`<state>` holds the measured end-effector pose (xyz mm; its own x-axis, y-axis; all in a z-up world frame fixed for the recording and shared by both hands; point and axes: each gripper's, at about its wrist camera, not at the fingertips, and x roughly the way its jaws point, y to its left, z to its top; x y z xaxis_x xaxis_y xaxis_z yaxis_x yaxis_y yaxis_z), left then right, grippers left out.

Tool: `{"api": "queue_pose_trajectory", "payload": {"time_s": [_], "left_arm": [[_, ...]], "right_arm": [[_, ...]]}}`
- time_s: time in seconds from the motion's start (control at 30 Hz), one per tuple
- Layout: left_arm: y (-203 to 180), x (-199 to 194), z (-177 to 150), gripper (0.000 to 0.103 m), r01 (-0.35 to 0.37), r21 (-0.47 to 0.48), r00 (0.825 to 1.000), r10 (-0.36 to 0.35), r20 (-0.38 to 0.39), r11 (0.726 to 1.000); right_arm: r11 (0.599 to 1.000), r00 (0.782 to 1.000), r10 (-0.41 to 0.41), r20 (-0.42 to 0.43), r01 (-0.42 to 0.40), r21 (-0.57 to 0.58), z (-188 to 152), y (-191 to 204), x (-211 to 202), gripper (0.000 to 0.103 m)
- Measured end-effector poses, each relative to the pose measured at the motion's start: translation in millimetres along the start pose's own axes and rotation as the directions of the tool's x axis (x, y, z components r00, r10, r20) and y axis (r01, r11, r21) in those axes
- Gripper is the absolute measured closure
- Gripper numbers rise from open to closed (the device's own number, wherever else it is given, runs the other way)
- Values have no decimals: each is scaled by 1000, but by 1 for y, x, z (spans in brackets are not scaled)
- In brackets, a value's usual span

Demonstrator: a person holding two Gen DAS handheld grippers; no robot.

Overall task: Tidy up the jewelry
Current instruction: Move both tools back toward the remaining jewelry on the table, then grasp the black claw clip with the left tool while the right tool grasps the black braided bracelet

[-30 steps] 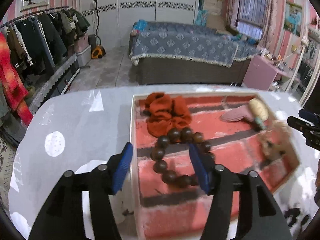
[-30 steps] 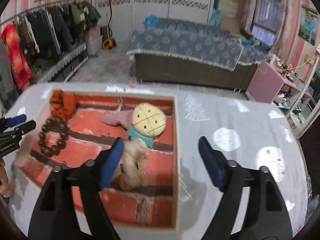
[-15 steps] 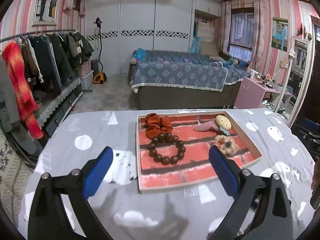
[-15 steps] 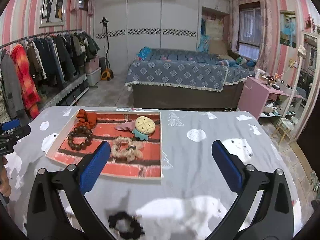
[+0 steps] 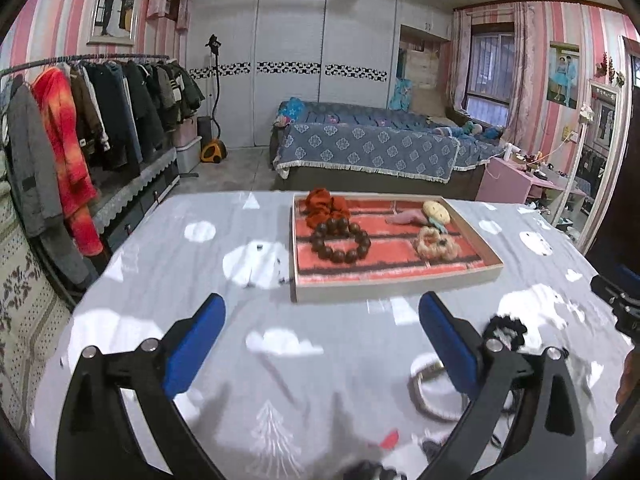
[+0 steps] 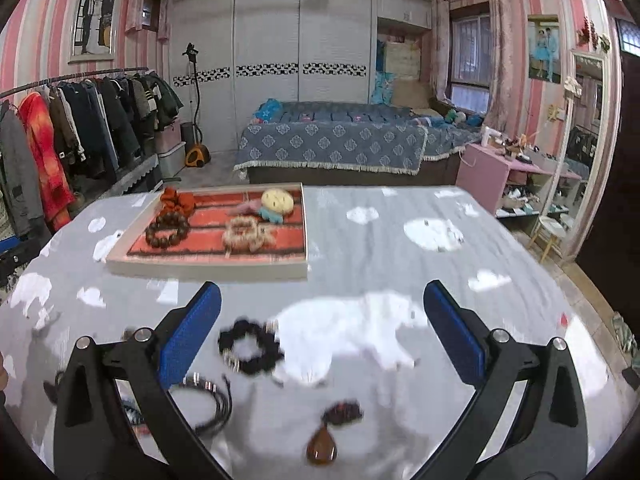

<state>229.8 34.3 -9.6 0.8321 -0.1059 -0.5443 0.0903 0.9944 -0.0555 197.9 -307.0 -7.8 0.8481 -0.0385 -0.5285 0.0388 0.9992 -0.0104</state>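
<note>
A shallow tray (image 5: 396, 285) with a red brick-pattern lining sits on the table; it also shows in the right wrist view (image 6: 208, 269). In it lie an orange scrunchie (image 5: 325, 205), a dark wooden bead bracelet (image 5: 340, 240), a cream scrunchie (image 5: 435, 243) and a round plush hair clip (image 5: 436, 212). Loose on the cloth near me lie a black scrunchie (image 6: 250, 350), dark thin bangles (image 6: 210, 404) and a brown pendant (image 6: 322, 446). My left gripper (image 5: 320, 344) is open and empty, short of the tray. My right gripper (image 6: 320, 332) is open and empty above the black scrunchie.
The table carries a grey cloth with white clouds (image 6: 400, 240). A silver bangle (image 5: 432, 392) lies behind my left gripper's right finger. A clothes rack (image 5: 80, 128) stands at left, a bed (image 5: 372, 148) behind, a mirror (image 6: 584, 140) at right.
Both grippers have pulled back and up from the tray, which now lies farther off. The bead bracelet stays in the tray. The loose pieces on the cloth have come into view.
</note>
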Motion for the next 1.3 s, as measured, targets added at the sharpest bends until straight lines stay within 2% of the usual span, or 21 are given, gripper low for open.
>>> {"api": "queue_pose_trajectory", "payload": {"time_s": [0.27, 0.6, 0.83, 1.3], "left_arm": [[-1, -15, -38, 8, -3, -6, 999, 3, -34, 1000], [-3, -18, -74, 8, 11, -15, 996, -12, -93, 1000], [-4, -11, -95, 8, 42, -22, 987, -45, -151, 999], [-13, 3, -112, 8, 81, 3, 972, -78, -221, 997]], "right_arm": [[1000, 998, -8, -62, 9, 21, -48, 0, -12, 4], [996, 994, 3, -107, 6, 85, -76, -8, -15, 4], [998, 990, 14, -140, -6, 57, -85, 5, -9, 5], [998, 960, 69, -270, -68, 14, -79, 42, 36, 19]]}}
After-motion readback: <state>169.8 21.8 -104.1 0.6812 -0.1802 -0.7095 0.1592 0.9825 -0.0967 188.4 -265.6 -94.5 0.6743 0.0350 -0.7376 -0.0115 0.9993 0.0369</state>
